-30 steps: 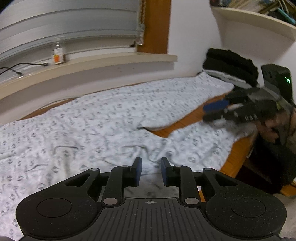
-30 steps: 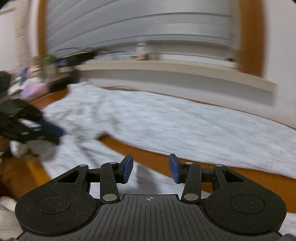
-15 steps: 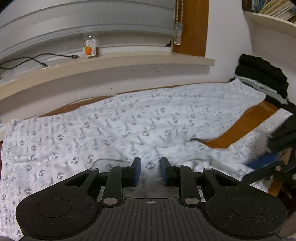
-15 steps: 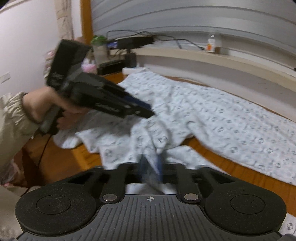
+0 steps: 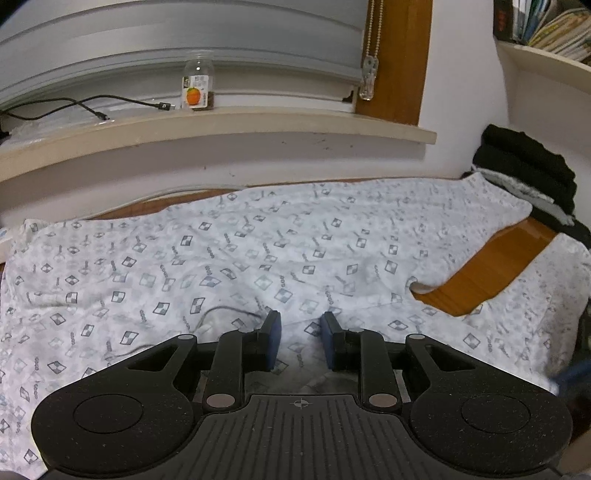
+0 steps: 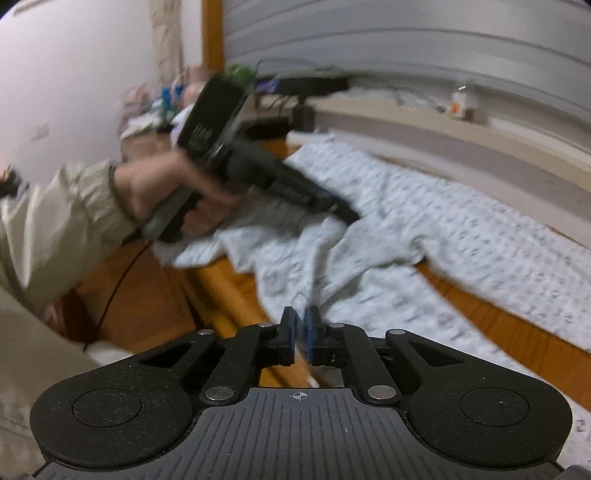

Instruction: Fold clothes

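White patterned trousers [image 5: 258,251] lie spread across a wooden table [image 5: 491,273], their two legs running off to the right. My left gripper [image 5: 301,339] sits low over the waist part, its blue pads narrowed on a bunch of the cloth. From the right wrist view, a hand [image 6: 147,184] holds the left gripper [image 6: 347,216], and the trousers [image 6: 461,240] rise up to its tip. My right gripper [image 6: 300,328] is nearly shut on the near leg's edge at the table's front. It shows only as a blue blur [image 5: 569,374] in the left wrist view.
A window ledge runs behind the table, holding a small bottle [image 5: 197,86] and a black cable [image 5: 85,105]. Dark folded clothes [image 5: 524,162] are stacked at the far right, under a shelf of books [image 5: 554,26]. A beige sleeve [image 6: 55,221] crosses the left of the right wrist view.
The right gripper swung down to the near trouser leg and went from wide open to shut. The left gripper moved left along the trousers, which now lie flatter.
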Action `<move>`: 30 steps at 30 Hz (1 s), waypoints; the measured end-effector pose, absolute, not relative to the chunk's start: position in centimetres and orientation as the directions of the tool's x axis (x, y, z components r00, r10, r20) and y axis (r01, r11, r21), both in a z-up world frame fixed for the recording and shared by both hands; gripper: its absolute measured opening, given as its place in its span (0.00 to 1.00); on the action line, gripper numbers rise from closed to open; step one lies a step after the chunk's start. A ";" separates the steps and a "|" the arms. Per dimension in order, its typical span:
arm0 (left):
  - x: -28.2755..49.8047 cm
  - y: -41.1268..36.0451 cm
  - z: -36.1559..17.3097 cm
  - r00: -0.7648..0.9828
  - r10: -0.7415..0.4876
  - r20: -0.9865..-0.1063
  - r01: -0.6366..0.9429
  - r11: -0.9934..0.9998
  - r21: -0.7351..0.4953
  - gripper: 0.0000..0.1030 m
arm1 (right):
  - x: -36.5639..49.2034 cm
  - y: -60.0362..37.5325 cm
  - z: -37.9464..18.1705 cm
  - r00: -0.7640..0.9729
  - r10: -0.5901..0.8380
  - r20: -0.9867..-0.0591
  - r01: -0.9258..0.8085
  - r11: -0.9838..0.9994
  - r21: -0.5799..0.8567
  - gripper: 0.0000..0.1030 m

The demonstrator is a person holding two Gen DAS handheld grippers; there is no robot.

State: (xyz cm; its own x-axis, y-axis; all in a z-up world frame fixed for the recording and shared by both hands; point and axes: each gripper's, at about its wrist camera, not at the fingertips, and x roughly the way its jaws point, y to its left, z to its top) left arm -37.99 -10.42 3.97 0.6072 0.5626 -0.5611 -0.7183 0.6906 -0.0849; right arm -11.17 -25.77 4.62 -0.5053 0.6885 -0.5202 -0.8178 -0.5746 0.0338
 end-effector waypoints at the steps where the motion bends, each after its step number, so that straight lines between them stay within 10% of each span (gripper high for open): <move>1: -38.0 -10.4 4.0 0.609 0.562 -0.560 -0.719 0.690 -0.089 0.26 | -10.9 -25.7 4.7 -0.501 0.693 -0.517 -0.822 -0.568 0.035 0.18; 12: -38.4 -10.8 4.0 0.593 0.584 -0.554 -0.722 0.691 -0.044 0.28 | -7.7 -21.6 3.8 -0.460 0.715 -0.526 -0.866 -0.493 0.087 0.34; 14: -38.9 -10.8 4.0 0.592 0.578 -0.562 -0.711 0.703 -0.025 0.27 | -7.2 -20.8 3.6 -0.456 0.714 -0.531 -0.870 -0.482 0.099 0.03; 30: -40.3 -11.3 4.4 0.593 0.568 -0.571 -0.679 0.734 0.025 0.45 | -4.2 -20.4 3.3 -0.311 0.785 -0.536 -0.948 -0.296 0.116 0.06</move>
